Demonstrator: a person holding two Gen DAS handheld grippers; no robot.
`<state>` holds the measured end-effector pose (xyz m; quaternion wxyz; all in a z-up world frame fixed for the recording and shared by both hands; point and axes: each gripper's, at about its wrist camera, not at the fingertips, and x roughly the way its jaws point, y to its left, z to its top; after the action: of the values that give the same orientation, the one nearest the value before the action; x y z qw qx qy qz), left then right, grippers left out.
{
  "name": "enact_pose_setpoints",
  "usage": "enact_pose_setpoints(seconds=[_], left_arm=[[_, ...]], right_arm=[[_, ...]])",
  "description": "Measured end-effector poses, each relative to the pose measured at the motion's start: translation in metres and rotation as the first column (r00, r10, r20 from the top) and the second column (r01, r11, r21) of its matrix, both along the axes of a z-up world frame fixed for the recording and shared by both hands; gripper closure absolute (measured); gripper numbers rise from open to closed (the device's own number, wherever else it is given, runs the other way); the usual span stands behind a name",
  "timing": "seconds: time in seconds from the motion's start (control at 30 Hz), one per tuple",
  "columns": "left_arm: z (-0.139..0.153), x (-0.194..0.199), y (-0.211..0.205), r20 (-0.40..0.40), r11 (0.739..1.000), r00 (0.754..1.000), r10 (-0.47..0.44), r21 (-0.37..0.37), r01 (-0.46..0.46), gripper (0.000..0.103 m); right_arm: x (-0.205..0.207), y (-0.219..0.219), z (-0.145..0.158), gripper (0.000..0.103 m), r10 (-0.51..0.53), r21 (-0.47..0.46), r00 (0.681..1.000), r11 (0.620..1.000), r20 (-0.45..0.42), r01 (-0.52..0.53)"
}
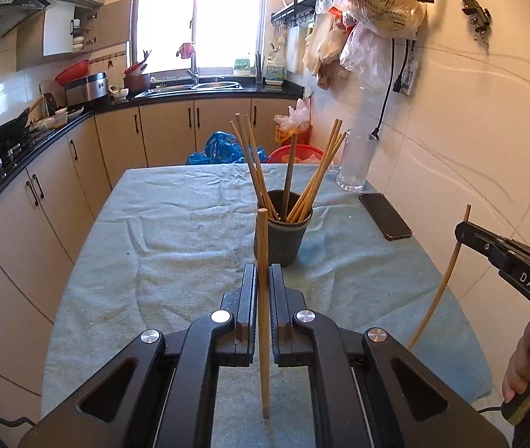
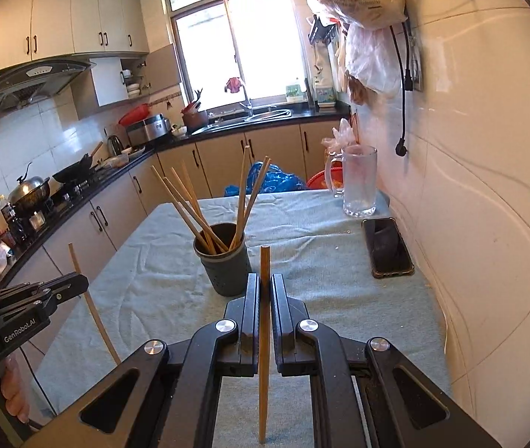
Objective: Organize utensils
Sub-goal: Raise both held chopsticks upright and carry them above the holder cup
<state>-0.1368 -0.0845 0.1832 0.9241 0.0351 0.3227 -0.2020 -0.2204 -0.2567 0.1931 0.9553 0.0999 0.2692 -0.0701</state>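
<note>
Chopsticks (image 1: 263, 298) over towel-covered kitchen table (image 1: 175, 231)

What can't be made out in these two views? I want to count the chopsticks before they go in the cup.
- Lower ends of the chopsticks in the cup: hidden by its wall in both views, so overlapping sticks resist an exact count.
- Left wrist view: the right gripper hides part of its chopstick.
- Right wrist view: the left gripper covers the middle of its chopstick.
- Phone screen: dark, unreadable.
</note>
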Motion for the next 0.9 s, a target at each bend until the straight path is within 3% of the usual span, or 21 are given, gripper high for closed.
enact_pose_setpoints(seconds=[0.4, 0.9], left_arm=[[0.011, -0.007, 0.005, 0.042, 1.0, 0.999, 0.011, -0.005, -0.011, 0.097], [0.023, 0.004, 0.014, 0.066, 0.998, 0.997, 0.043, 0.046, -0.046, 0.097]], right_arm=[[-0.009, 0.001, 0.014, 0.097, -0.009, -0.02, 0.999, 1.0, 0.036, 0.01], [-0.002, 0.004, 0.03, 0.097, -0.002, -0.048, 0.999, 0.999, 0.048, 0.005]])
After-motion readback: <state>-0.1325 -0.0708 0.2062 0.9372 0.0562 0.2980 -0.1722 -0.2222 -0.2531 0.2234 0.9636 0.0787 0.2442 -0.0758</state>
